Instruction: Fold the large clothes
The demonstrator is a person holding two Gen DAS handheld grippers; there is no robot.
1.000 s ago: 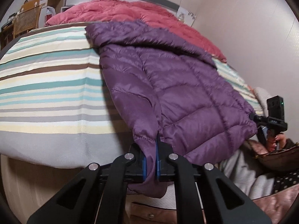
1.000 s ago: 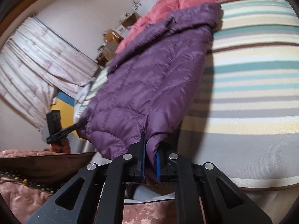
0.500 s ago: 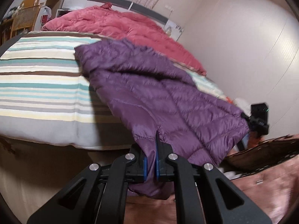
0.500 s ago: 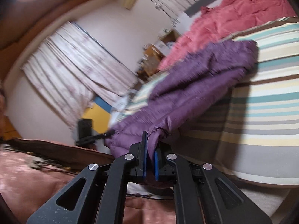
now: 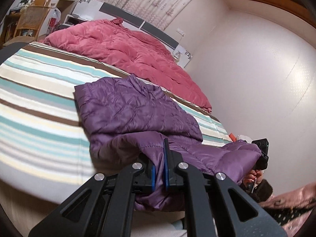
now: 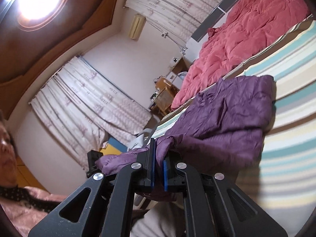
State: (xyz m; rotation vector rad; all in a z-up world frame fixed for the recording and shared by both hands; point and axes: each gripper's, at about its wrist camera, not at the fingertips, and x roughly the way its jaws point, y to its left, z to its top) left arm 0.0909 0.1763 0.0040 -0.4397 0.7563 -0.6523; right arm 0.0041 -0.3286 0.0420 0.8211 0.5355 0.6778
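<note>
A purple quilted down jacket (image 5: 136, 110) lies with its upper part on the striped bed (image 5: 35, 106); it also shows in the right wrist view (image 6: 223, 122). Its lower hem is lifted off the bed edge. My left gripper (image 5: 159, 169) is shut on one hem corner. My right gripper (image 6: 159, 169) is shut on the other hem corner; it shows in the left wrist view (image 5: 261, 154), and the left gripper shows in the right wrist view (image 6: 93, 162). The hem hangs between them, raised toward the jacket's upper part.
A crumpled pink duvet (image 5: 126, 47) covers the far half of the bed, also in the right wrist view (image 6: 241, 35). A wicker chair (image 5: 29, 19) and desk stand at far left. A wall (image 5: 256, 79) runs along the bed's right side. Curtains (image 6: 88, 102) hang behind.
Both grippers have risen with the hem. The jacket, earlier stretched down over the bed edge, now bends, its lower part lifted above the part on the bed.
</note>
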